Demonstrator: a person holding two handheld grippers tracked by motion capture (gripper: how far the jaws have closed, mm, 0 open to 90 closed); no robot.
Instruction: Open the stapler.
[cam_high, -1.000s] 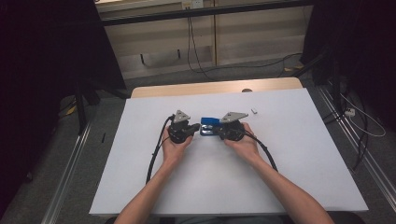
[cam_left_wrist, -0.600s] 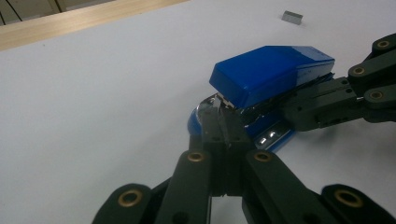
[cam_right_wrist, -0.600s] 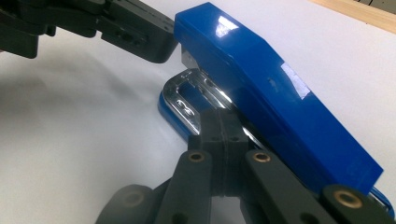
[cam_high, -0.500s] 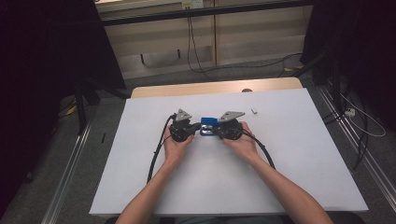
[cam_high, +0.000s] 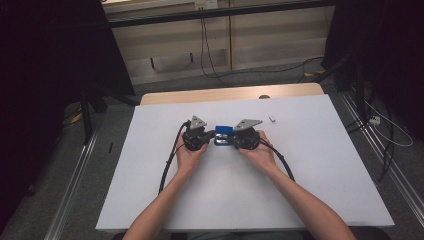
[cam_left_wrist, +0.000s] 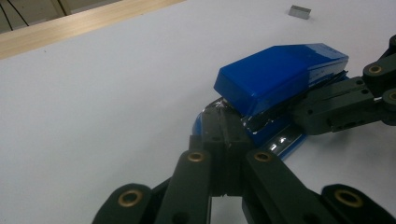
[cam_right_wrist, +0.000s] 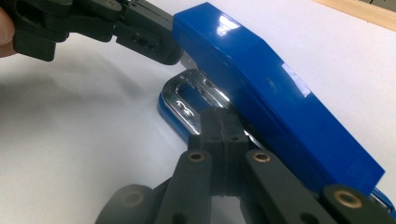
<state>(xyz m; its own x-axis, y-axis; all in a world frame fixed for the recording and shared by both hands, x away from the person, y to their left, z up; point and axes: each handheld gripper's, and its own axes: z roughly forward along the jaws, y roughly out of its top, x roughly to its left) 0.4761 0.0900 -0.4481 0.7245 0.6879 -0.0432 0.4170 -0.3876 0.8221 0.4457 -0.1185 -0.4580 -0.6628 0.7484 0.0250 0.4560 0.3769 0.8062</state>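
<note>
**Both jaws clenched at the stapler**

Your jaws are clenched tight on both sides, pads pressed together w/ no gap. In the left gripper view your left gripper (cam_left_wrist: 223, 135) has its closed tips against one end of the blue stapler (cam_left_wrist: 280, 74), right at the base under the raised top. Whether anything is pinched there you can't tell. In the right gripper view your right gripper (cam_right_wrist: 219, 126) has its closed tips on the chrome base plate at the other end, below the blue top, which is tilted up.

From the high view the stapler (cam_high: 223, 131) sits on the white table (cam_high: 300, 190) between your two grippers, approx. mid-table, slightly toward the far edge. Your left hand (cam_high: 187, 155) and right hand (cam_high: 260, 156) rest on the table behind the grippers, cables trailing back toward you. A small white piece (cam_high: 272, 119) lies near, to the right & farther off.
</note>
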